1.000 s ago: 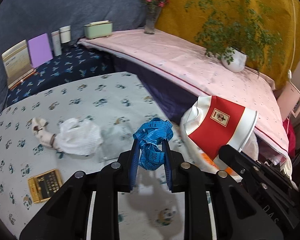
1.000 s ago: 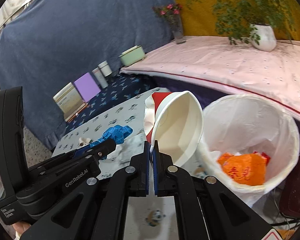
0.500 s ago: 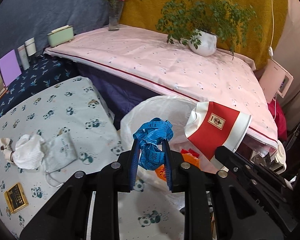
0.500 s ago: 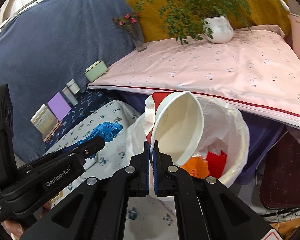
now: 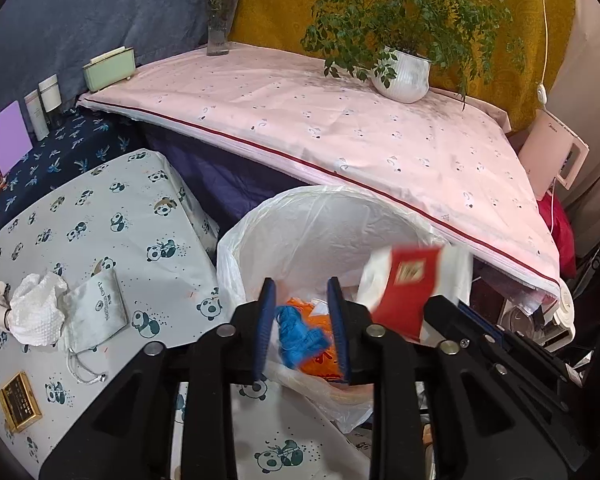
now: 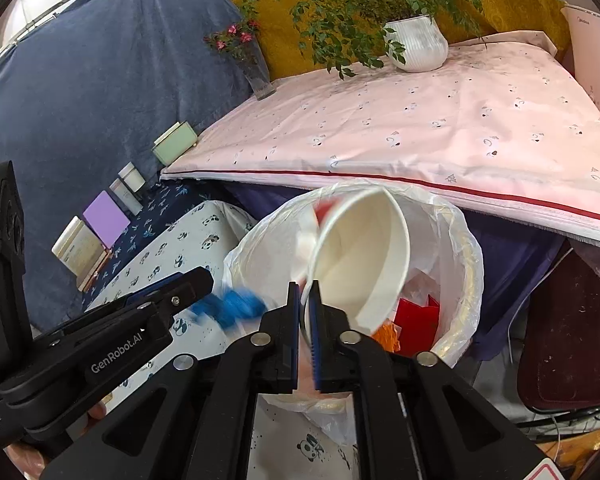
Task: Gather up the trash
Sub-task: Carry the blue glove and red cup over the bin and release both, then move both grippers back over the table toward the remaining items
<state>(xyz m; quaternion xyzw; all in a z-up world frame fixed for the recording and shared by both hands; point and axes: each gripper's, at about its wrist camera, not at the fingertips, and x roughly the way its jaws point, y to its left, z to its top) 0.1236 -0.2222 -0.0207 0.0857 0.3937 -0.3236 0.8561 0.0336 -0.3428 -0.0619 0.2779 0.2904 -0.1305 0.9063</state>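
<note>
A bin with a white plastic liner (image 5: pixel 320 204) stands below both grippers, with orange and red rubbish inside. My left gripper (image 5: pixel 302 322) hangs over its near rim and its jaws are opening. The blue measuring tape (image 5: pixel 300 334) is blurred between the pads, free of them and dropping. My right gripper (image 6: pixel 305 320) is also over the bin (image 6: pixel 456 240), its jaws opening a narrow gap. The red and white paper cup (image 6: pixel 360 256) has its rim in that gap, loose and tipping into the liner. In the left wrist view the cup (image 5: pixel 412 280) is blurred in motion.
On the panda-print cloth (image 5: pixel 100 220) to the left lie a crumpled white tissue (image 5: pixel 36 312), a white drawstring pouch (image 5: pixel 96 308) and a small gold box (image 5: pixel 20 400). Behind the bin a pink-covered table (image 5: pixel 340 120) carries a potted plant (image 5: pixel 404 76), a vase (image 5: pixel 218 28) and a green box (image 5: pixel 110 68).
Both grippers swung from above the panda cloth to above the bin. Their jaws have parted, and the blue tape and the cup have slipped out and are falling.
</note>
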